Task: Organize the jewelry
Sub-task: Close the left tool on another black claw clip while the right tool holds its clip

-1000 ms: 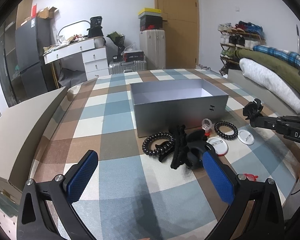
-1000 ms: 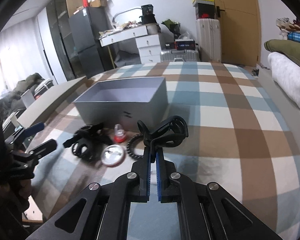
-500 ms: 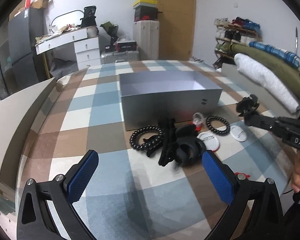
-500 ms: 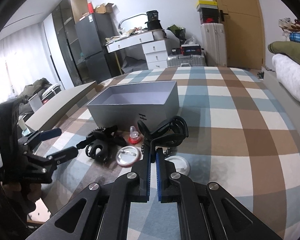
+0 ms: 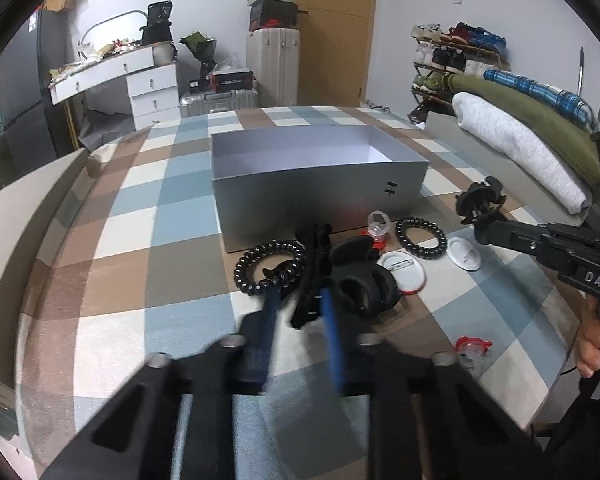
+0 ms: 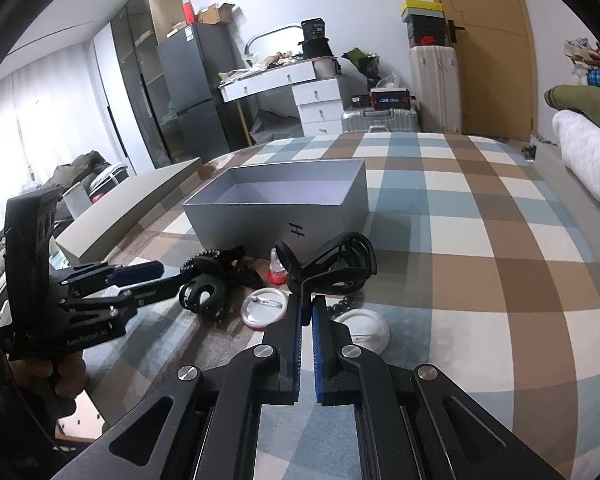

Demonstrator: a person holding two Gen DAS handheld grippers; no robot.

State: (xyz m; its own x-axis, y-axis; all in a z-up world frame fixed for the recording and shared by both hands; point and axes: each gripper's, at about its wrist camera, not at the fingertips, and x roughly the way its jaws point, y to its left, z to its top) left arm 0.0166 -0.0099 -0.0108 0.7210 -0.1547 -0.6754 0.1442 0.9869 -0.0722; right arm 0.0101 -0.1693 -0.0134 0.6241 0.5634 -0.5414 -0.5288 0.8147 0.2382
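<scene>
Nearest, the right claw [image 6: 306, 312] is pressed together on the handle of a black hair claw clip [image 6: 334, 266], held above the checked desk [image 6: 480, 280]. The left claw [image 5: 300, 300], blurred in its own view, has its blue fingers [image 5: 270, 312] narrowed about a black scrunchie-like piece [image 5: 314, 276] in the pile of spiral hair ties [image 5: 268, 266] and a second clip [image 5: 364, 286]; whether it grips cannot be told. Beyond lie two round badges [image 6: 262, 306] and a small red-based bottle [image 6: 277, 270], then the open grey box [image 6: 284, 204].

white dresser [image 5: 152, 88], wooden door [image 5: 332, 28]
</scene>
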